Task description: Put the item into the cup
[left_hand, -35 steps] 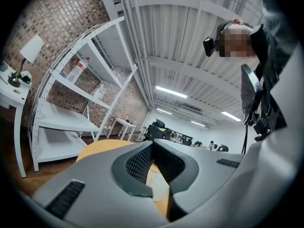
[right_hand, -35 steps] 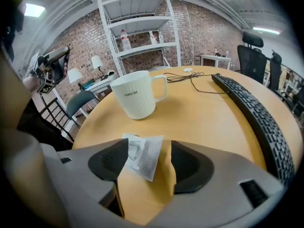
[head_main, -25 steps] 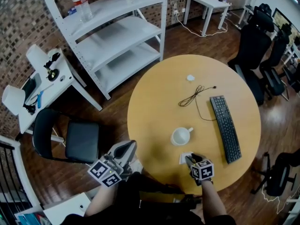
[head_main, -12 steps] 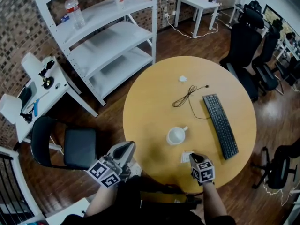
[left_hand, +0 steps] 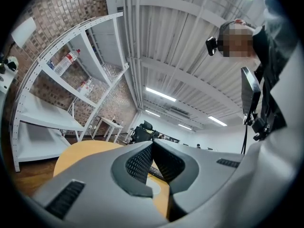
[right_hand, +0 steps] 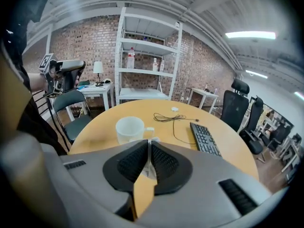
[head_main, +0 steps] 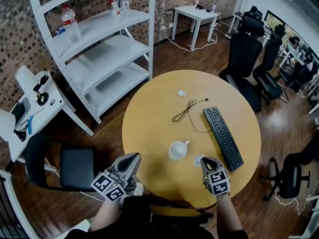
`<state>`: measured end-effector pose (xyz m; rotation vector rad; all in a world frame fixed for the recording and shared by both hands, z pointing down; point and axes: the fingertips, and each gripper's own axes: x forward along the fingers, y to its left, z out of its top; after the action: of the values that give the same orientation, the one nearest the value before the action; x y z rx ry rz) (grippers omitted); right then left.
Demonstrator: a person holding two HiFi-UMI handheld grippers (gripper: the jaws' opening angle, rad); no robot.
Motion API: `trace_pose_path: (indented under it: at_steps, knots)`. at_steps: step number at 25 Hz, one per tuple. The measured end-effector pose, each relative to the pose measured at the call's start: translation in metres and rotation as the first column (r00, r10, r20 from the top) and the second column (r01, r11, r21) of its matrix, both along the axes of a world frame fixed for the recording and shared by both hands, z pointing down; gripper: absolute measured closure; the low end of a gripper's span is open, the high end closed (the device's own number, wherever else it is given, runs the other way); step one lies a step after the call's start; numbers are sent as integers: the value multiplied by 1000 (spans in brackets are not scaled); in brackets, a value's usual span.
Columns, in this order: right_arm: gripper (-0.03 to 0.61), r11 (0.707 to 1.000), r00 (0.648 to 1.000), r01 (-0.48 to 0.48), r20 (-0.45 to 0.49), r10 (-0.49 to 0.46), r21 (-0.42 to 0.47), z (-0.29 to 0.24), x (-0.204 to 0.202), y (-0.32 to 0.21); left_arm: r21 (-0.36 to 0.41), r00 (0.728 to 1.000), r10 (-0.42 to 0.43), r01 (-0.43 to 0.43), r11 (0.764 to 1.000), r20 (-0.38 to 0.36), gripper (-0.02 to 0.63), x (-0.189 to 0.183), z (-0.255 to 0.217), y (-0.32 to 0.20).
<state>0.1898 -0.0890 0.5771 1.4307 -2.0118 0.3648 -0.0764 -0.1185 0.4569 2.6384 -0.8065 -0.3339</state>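
A white cup [head_main: 176, 150] stands upright on the round wooden table [head_main: 149, 118], its handle turned to the right. Just right of and nearer than the cup lies a small white packet [head_main: 198, 160]. My right gripper [head_main: 205, 162] has its tip on that packet. In the right gripper view its jaws are closing the last bit, and the pads pinch the thin white packet [right_hand: 153, 139], with the cup [right_hand: 129, 128] just beyond on the left. My left gripper [head_main: 133, 158] hangs off the table's near left edge. It is shut and empty [left_hand: 152, 144].
A black keyboard [head_main: 223, 137] lies to the right of the cup, a coiled black cable [head_main: 185, 111] beyond it, and a small white object [head_main: 182, 92] farther back. A black chair [head_main: 60, 166] stands at the left and a white shelf unit [head_main: 99, 49] behind.
The right gripper's jaws have closed onto the white packet beside the cup. The head view has swung, so the table sits further left in frame. The left gripper keeps its place.
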Motion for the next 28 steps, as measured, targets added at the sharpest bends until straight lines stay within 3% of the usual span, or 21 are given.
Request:
trace_pose_path:
  at_steps: [7,12,22,28]
  knots:
    - [557,990,996,84,-21,-82,115,-52,-26,-40,31,999,-35,35,999,-1,618,-16,-4,1]
    - [557,979,989,141,-58,-134,144,-64,-49,-64,41,996,-90,89,995,10,618,-47,-8,-3]
    - [557,978,979,194,-83,-187,77,-30,-76,-75,14,990,-143,143,990,8,618,-79,0,2]
    - [505,980,979,197,-55,-196,24,-9,-83,-72,-2,985,-170,170,985,25,618,-101,7,2]
